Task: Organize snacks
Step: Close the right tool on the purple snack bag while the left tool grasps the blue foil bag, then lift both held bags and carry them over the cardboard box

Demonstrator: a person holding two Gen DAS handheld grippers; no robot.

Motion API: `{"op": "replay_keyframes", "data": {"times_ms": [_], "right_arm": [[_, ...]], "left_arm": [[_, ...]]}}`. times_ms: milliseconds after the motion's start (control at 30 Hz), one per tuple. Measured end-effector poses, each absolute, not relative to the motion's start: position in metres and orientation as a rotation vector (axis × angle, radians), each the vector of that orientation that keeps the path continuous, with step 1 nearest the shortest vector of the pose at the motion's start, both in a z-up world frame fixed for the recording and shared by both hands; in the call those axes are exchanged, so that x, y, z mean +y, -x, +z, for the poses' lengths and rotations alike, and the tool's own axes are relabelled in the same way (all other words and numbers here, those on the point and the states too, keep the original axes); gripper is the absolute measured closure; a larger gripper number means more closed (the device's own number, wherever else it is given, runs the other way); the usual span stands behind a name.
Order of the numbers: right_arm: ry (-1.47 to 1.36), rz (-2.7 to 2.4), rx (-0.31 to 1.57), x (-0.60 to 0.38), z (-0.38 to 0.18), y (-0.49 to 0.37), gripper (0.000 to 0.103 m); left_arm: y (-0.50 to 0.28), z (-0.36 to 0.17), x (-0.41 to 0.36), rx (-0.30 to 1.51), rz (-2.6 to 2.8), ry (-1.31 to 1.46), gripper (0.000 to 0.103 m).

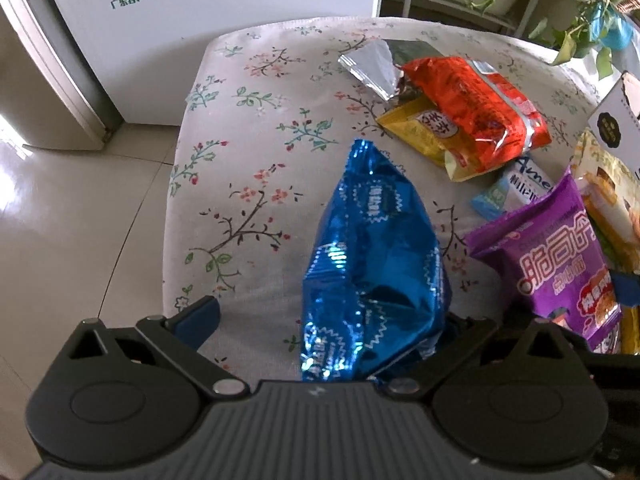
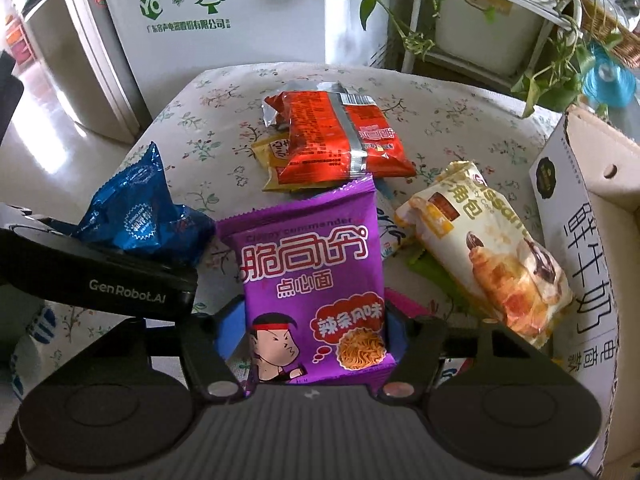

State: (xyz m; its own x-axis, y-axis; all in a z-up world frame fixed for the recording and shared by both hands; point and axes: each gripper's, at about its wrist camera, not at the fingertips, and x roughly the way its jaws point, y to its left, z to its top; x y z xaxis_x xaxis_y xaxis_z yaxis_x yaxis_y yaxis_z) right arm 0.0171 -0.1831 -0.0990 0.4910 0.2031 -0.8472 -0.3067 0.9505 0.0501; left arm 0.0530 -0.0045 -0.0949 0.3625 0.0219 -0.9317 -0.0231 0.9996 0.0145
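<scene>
At about nine o'clock in the right wrist view the blue foil packet [image 2: 138, 210] sits at the left gripper [image 1: 328, 316], whose dark body crosses that side of the frame; in the left wrist view the same packet rises between the blue-padded fingers [image 1: 200, 314], the left finger standing well clear of it and the right one hidden behind the foil, so I cannot tell whether the packet is pinched or only lying in the gap. Below it lies the floral tablecloth [image 1: 256, 120], with a white appliance [image 2: 240, 8] bearing a green logo at twelve o'clock. At the centre of the right wrist view the purple noodle packet [image 2: 316, 276] stands upright at six o'clock, the right gripper [image 2: 312, 332] holding it, a blue pad against each lower edge. Just beyond its top edge, toward twelve o'clock, the red packet [image 2: 340, 136] lies across a yellow packet [image 2: 274, 156]. At three o'clock the croissant bag [image 2: 492, 256] lies slanted on a green wrapper [image 2: 436, 272], just beside a white milk carton box [image 2: 576, 240] at the table's right edge. Potted green plants [image 2: 408, 12] on a white rack fill the one-to-two o'clock corner.
</scene>
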Motion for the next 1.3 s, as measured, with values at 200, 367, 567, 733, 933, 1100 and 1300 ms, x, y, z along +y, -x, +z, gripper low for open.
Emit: {"op": "replay_keyframes", "data": {"times_ms": [200, 367, 567, 733, 933, 1100, 1300], "right_arm": [[0.051, 0.295, 1.024, -0.193, -0.095, -0.017, 0.029], [0.014, 0.279, 1.029, -0.2, -0.093, -0.019, 0.029], [-0.008, 0.274, 1.021, -0.204, -0.089, -0.019, 0.029], [-0.024, 0.283, 1.002, -0.204, -0.081, -0.018, 0.029], [-0.064, 0.287, 0.966, -0.211, -0.066, -0.018, 0.029], [-0.115, 0.273, 0.925, -0.225, -0.049, -0.018, 0.029], [-0.183, 0.238, 0.879, -0.25, -0.03, -0.02, 0.029]], "left_arm": [[-0.05, -0.088, -0.004, 1.157, 0.035, 0.017, 0.017], [-0.046, -0.083, -0.004, 1.122, 0.024, 0.022, 0.033], [-0.042, -0.075, -0.001, 1.098, 0.033, 0.036, 0.035], [-0.039, -0.062, -0.001, 1.062, 0.034, 0.044, 0.036], [-0.036, -0.042, -0.007, 0.999, 0.047, 0.028, 0.035], [-0.034, -0.029, -0.02, 0.955, 0.045, -0.006, 0.035], [-0.032, -0.019, -0.04, 0.925, 0.005, -0.022, 0.035]]}}
